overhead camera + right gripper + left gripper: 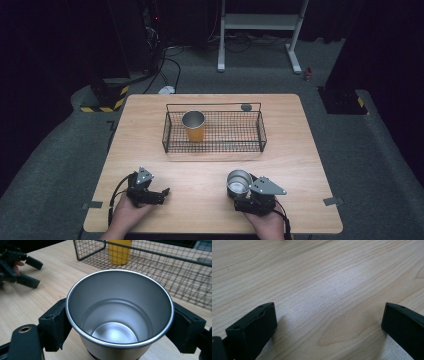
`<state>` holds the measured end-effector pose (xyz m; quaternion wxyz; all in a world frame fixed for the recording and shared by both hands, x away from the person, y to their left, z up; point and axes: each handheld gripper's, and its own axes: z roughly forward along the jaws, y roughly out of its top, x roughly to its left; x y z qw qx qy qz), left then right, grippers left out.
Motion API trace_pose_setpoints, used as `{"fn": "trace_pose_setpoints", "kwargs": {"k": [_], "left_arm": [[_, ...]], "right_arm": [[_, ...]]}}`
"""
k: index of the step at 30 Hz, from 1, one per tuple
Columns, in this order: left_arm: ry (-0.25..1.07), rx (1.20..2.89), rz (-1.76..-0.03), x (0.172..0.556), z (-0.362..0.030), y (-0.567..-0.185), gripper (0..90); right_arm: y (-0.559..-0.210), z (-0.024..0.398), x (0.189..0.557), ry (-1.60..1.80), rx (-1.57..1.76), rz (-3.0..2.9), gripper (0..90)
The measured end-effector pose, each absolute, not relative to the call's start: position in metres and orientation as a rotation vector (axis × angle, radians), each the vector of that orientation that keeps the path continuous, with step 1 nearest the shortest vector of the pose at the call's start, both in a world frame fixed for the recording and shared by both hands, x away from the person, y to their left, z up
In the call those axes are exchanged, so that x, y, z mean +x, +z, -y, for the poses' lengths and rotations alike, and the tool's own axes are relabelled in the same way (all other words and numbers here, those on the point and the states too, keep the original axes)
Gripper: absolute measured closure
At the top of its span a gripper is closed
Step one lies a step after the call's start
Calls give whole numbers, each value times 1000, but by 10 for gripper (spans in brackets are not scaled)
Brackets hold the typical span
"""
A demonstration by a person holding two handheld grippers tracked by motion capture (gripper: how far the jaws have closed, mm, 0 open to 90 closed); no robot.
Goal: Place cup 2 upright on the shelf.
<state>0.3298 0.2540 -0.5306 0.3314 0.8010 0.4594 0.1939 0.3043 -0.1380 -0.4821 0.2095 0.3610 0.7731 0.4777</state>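
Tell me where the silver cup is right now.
In the high view the silver cup stands upright near the table's front edge, right of centre, between the jaws of the right tongs, in front of the wire basket.

In the right gripper view the steel cup (119, 315) hides the table between the jaws, its base cut off below; beyond it the yellow cup (119, 251) loses its top

High view overhead, facing forward – gripper views close, low over table (300, 150)
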Motion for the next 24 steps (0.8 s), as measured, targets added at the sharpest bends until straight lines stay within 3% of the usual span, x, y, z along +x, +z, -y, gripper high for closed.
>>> {"fn": "trace_pose_setpoints", "kwargs": {"k": [24], "left_arm": [[507, 2090, -1203, 329, -254, -531, 4]], "right_arm": [[-461, 164, 325, 1254, 1070, -2065, 164]]}}
